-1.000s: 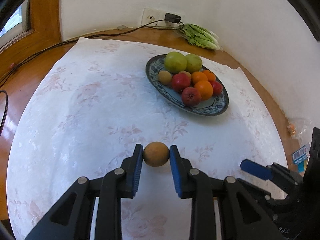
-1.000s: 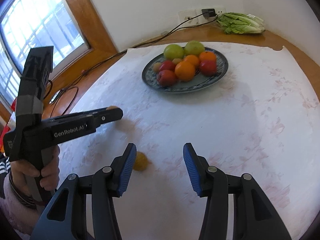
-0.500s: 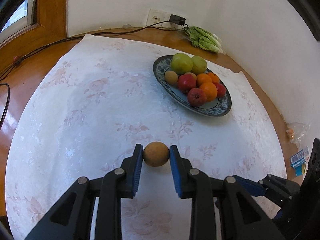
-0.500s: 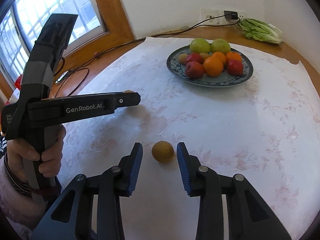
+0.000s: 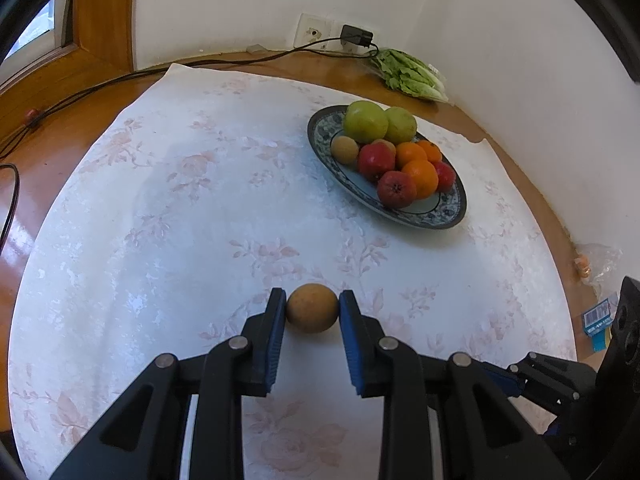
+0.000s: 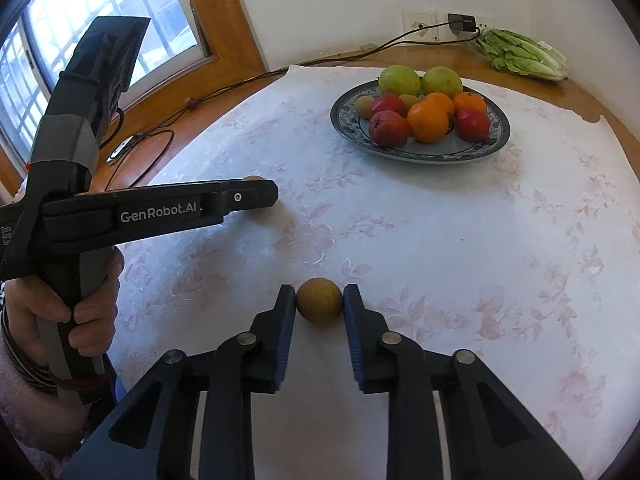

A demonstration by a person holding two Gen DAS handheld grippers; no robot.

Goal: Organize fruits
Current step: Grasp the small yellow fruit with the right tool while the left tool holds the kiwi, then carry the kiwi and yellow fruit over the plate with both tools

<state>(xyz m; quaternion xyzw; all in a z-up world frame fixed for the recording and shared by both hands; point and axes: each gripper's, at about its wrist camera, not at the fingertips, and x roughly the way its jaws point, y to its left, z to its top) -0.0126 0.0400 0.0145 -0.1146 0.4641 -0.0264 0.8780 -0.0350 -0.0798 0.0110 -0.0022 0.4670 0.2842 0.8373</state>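
My left gripper [image 5: 313, 307] is shut on a small round brown fruit [image 5: 312, 309] that rests on the white flowered tablecloth [image 5: 180, 200]. In the right wrist view the left gripper [image 6: 264, 196] shows side-on at the left, with its fruit [image 6: 254, 179] just peeking over the finger. My right gripper [image 6: 319, 303] has its jaws closing on a second brown fruit [image 6: 319, 300], and both blue pads touch its sides. The patterned plate [image 5: 450, 218] at the far right holds green, red, orange and brown fruits. In the right wrist view the plate [image 6: 424, 157] lies straight beyond the held fruit.
A bag of lettuce [image 5: 412, 76] lies by the wall behind the plate. A charger [image 5: 356, 36] sits in the wall socket, and its cable [image 5: 100, 84] runs left across the wooden ledge. A person's hand [image 6: 60, 312] holds the left gripper's handle. A window is at the far left.
The right gripper shifted left until the second brown fruit sat between its jaws, then the jaws narrowed onto it. The left gripper kept hold of its fruit in place.
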